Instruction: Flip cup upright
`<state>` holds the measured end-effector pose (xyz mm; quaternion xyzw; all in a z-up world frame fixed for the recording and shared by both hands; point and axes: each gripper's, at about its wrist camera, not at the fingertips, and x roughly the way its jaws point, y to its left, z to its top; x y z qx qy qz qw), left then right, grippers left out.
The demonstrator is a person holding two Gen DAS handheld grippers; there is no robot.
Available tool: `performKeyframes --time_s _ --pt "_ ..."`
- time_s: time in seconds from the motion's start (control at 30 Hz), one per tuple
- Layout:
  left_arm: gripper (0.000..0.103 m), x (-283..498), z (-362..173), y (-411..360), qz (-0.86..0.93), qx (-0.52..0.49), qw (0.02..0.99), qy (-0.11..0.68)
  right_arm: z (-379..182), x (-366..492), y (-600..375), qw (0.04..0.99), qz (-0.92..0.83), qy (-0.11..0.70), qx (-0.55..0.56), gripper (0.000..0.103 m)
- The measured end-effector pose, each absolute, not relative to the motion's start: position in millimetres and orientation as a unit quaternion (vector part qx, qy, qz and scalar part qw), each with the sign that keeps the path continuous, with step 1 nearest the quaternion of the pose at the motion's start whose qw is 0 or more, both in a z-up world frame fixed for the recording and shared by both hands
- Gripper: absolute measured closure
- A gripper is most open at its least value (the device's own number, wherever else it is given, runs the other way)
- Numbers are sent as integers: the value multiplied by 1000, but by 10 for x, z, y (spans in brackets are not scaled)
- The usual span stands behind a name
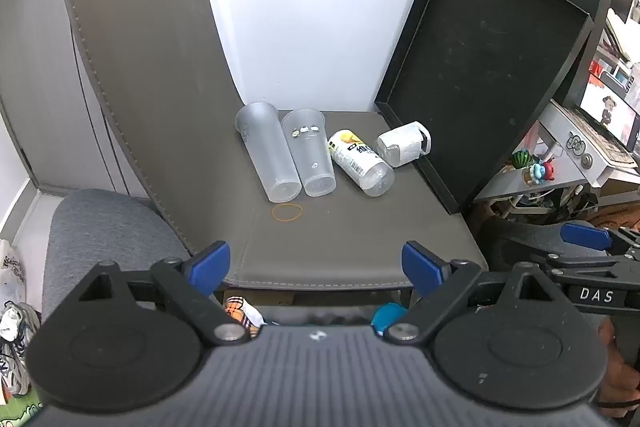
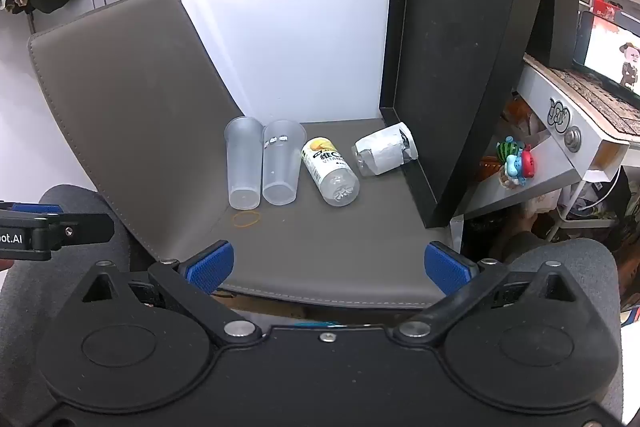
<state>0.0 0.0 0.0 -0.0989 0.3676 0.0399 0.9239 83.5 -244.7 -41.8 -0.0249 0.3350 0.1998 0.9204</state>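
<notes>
Near the chair seat's [image 2: 340, 251] back edge, two clear frosted plastic cups [image 1: 269, 151] [image 1: 311, 151] lie on their sides, touching, beside a labelled clear bottle [image 2: 330, 171]. Left gripper [image 1: 316, 267] and right gripper [image 2: 328, 267] hover at the front edge, fingers spread wide, holding nothing

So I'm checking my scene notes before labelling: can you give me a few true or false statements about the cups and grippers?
1. Both clear cups lie on their sides. True.
2. A rubber band lies in front of the cups. True.
3. The right gripper grips a cup. False: it is open, holding nothing.
4. The bottle stands upright. False: it lies on its side.
5. The left gripper is open. True.
</notes>
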Motion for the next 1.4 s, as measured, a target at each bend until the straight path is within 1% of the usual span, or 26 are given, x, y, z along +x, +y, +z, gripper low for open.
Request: performKeyframes --time_s 1.4 --pt "11 1 -25 -24 40 -92 925 366 -426 817 -2435 923 199 330 -24 0"
